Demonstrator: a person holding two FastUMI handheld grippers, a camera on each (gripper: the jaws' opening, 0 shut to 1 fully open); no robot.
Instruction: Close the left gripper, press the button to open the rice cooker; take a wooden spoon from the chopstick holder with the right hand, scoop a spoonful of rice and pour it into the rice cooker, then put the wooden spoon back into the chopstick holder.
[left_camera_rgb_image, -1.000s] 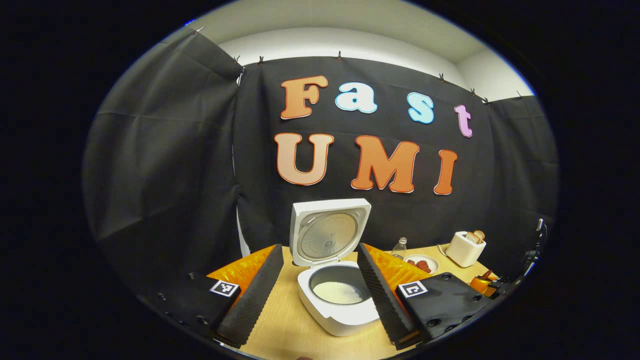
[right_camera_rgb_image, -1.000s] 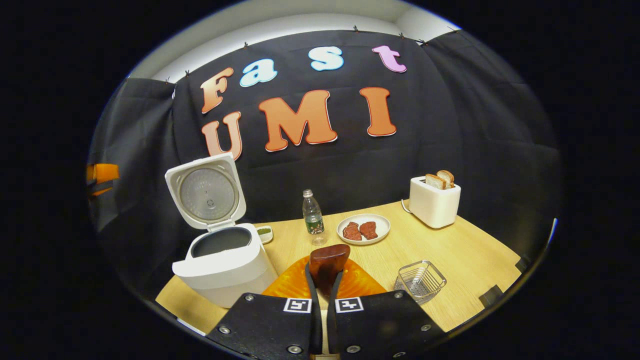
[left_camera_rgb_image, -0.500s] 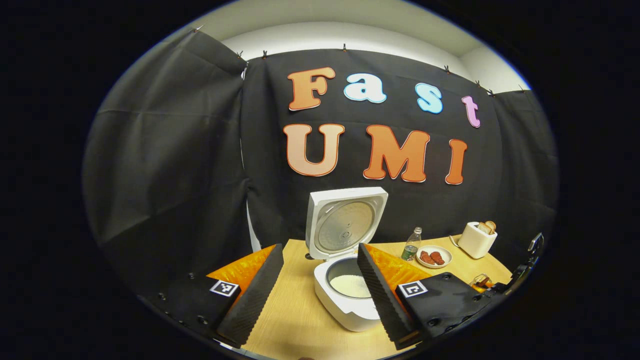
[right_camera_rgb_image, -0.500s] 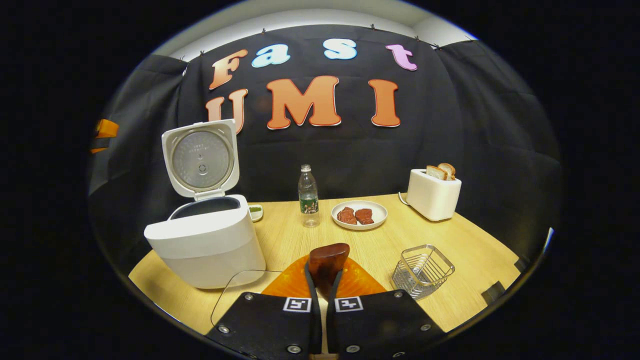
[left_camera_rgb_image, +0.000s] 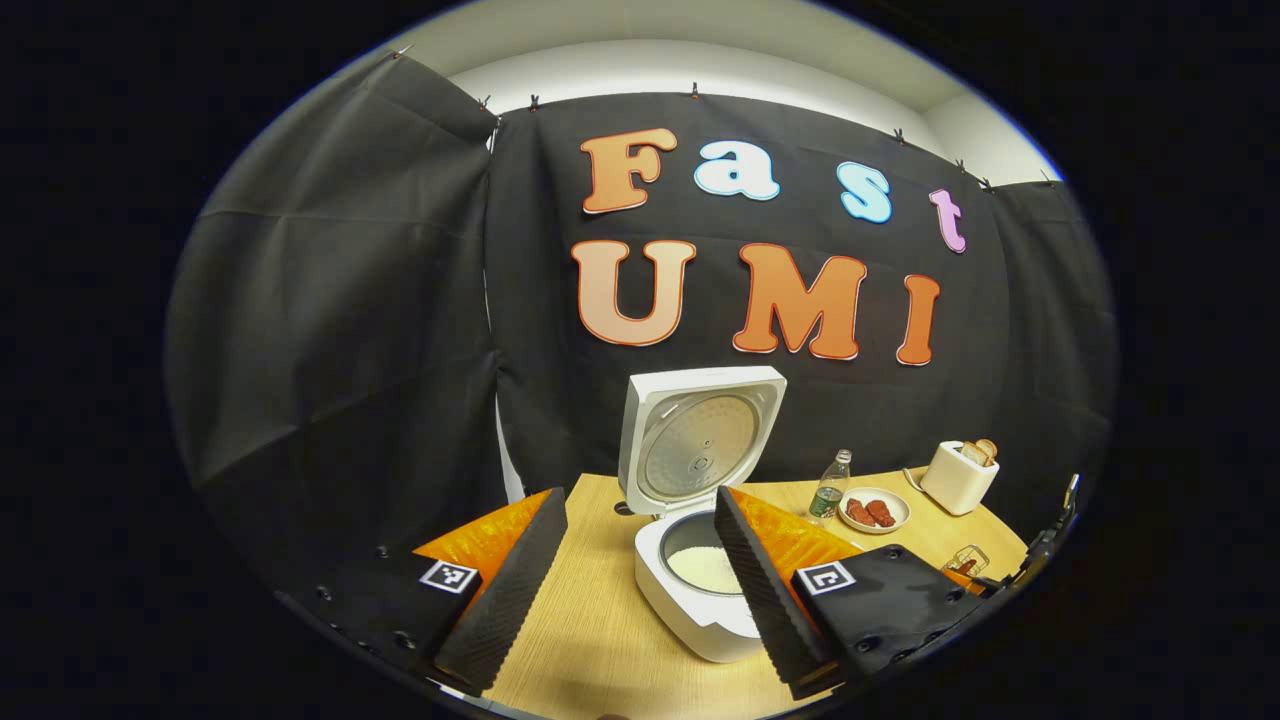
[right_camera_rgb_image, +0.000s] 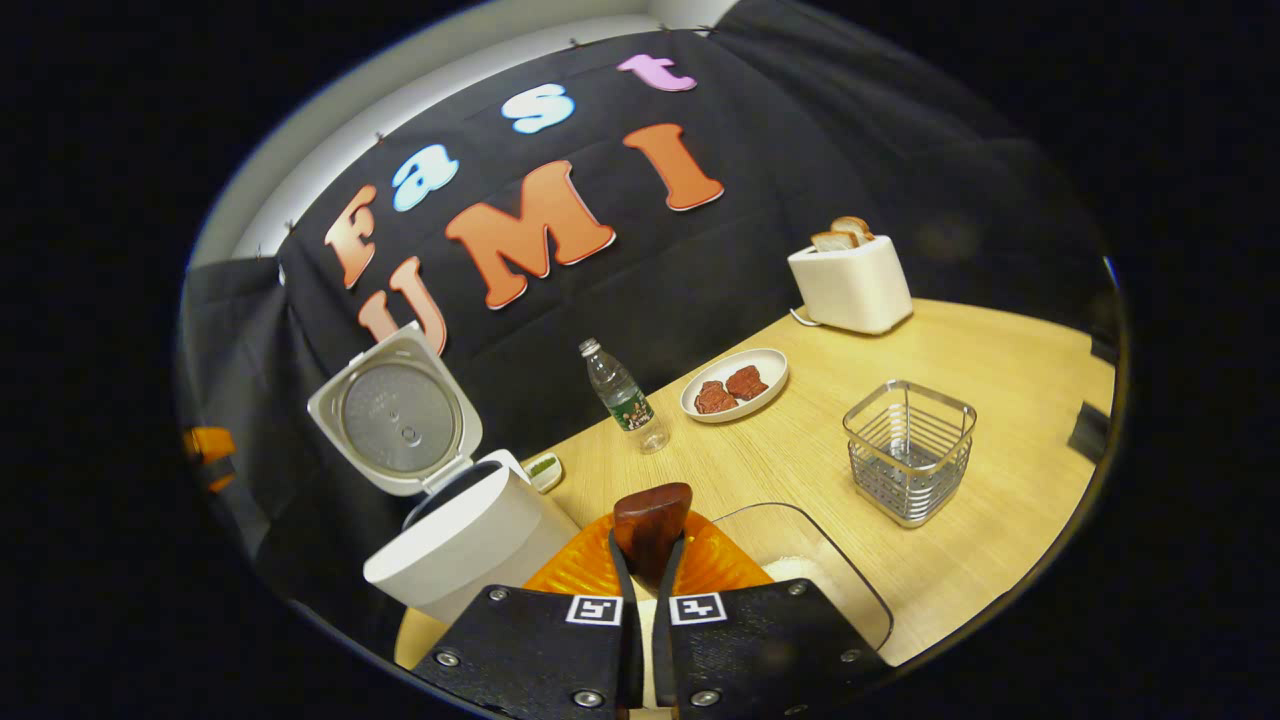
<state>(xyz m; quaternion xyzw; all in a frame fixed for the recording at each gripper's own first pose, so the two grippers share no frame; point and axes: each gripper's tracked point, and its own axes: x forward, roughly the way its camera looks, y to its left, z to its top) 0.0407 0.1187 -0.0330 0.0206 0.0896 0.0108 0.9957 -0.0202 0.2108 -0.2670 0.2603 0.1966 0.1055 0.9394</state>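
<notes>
The rice cooker (right_camera_rgb_image: 470, 535) stands at the left of the bench (right_camera_rgb_image: 1000, 340), lid tipped back, white rice showing in its pot (left_camera_rgb_image: 705, 570); the left hand-held gripper (left_camera_rgb_image: 630, 590) hangs before it, fingers spread and empty, its button job apparently done. In the right gripper view the right hand-held gripper (right_camera_rgb_image: 647, 560) is clamped on the wooden spoon (right_camera_rgb_image: 650, 520), bowl pointing forward. A clear container (right_camera_rgb_image: 830, 575) sits just below it, probably the rice supply. Farther right, the wire chopstick holder (right_camera_rgb_image: 908, 452) stands apart, waiting for the spoon's return.
</notes>
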